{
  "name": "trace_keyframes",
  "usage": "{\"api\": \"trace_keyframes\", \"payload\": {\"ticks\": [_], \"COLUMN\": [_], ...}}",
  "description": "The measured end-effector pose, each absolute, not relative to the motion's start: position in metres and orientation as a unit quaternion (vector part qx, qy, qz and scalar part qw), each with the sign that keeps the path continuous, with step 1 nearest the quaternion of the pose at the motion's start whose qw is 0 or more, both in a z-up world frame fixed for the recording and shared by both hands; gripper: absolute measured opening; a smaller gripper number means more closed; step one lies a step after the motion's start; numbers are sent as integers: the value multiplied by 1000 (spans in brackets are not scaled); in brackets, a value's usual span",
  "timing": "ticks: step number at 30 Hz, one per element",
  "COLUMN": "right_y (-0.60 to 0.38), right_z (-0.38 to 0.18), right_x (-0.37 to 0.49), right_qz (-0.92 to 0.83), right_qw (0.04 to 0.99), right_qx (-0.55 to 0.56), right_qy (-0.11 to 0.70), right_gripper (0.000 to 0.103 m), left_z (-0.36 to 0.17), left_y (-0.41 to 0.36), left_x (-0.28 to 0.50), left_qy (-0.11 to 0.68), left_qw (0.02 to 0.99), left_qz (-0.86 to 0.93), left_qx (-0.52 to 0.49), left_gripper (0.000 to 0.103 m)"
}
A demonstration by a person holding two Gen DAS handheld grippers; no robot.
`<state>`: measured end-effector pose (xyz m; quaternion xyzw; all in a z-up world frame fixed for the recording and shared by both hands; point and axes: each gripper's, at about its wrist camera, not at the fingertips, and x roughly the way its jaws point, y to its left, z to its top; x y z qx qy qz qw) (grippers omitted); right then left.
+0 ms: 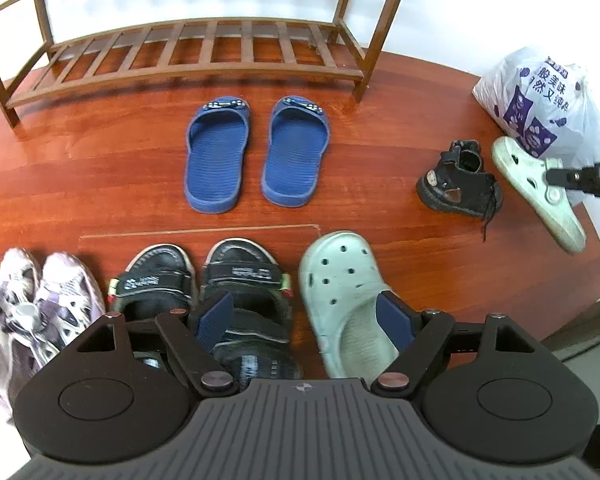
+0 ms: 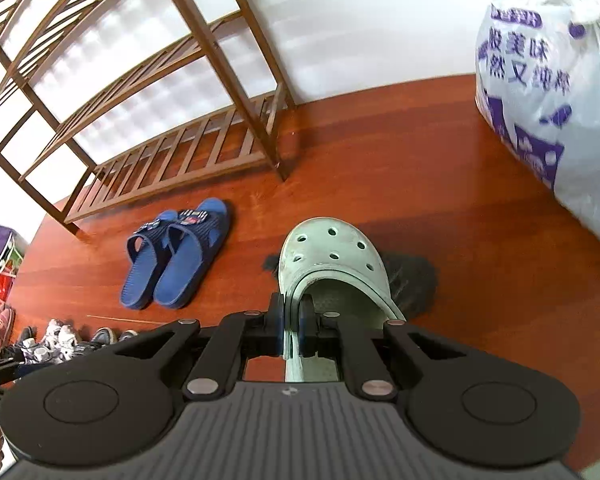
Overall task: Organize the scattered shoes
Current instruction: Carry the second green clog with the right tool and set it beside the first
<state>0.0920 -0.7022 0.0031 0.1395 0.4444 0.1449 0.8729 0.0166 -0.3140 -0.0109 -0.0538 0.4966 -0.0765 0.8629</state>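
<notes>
Glossy wood floor (image 1: pixel 100 168), slatted wood rack (image 1: pixel 204 52), matt foam clog (image 2: pixel 332 256) w/ holes

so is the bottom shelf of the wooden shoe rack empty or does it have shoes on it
Empty. The brown slatted bottom shelf shows bare slats from end to end, and the pair of blue slide sandals sits on the floor in front of it.

1. Pale mint-green perforated foam clog (image 2: pixel 332 256), dotted with round holes.
2. Ribbed royal-blue rubber slides (image 1: pixel 256 152).
3. White plastic bag (image 2: pixel 540 92) with purple print.
4. Brown slatted wooden shoe rack (image 1: pixel 204 48) on red-brown floor (image 1: pixel 100 160).
</notes>
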Motion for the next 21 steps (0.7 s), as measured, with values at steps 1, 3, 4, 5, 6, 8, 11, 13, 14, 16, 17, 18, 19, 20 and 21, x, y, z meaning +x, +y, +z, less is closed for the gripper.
{"api": "trace_keyframes", "payload": {"ticks": [1,3,4,5,6,8,11,13,14,16,17,18,19,20,21], "right_y": [-695,-678,-670,-663,-658,-646,-623,-613,-608,-594,-587,-584,-578,-572,-566], "right_z": [1,-4,-8,-11,-14,-22,-38,-45,-49,-60,-64,-68,-72,-76,-80], "right_x": [84,70,65,60,57,52,43,42,41,38,37,38,37,37,36], "right_qz": [140,133,129,125,123,117,105,100,97,94,93,93,91,88,85], "right_qw": [873,872,871,870,869,868,869,870,870,868,868,868,868,868,868], "right_qx": [143,144,145,147,148,149,145,143,142,141,140,138,134,130,125], "right_qy": [445,449,451,454,455,458,461,461,462,466,467,468,469,471,473], "right_gripper": [8,8,8,8,8,8,8,8,8,8,8,8,8,8,8], "left_z": [-11,-10,-11,-11,-11,-12,-13,-14,-15,-16,-17,-17,-18,-18,-18], "left_y": [-309,-300,-296,-291,-287,-279,-270,-260,-257,-251,-248,-244,-240,-236,-233], "left_x": [17,18,18,18,18,17,16,14,14,13,12,12,12,11,10], "left_qy": [497,498,499,500,500,501,503,505,506,507,508,509,510,509,509], "left_qw": [863,862,861,861,860,860,859,858,858,857,857,856,856,856,857], "left_qz": [-79,-85,-86,-86,-87,-88,-88,-89,-88,-86,-85,-83,-82,-81,-80], "left_qx": [-52,-48,-47,-46,-46,-43,-37,-32,-31,-30,-30,-30,-30,-30,-30], "left_gripper": [80,80,80,80,80,80,80,80,80,80,80,80,80,80,80]}}
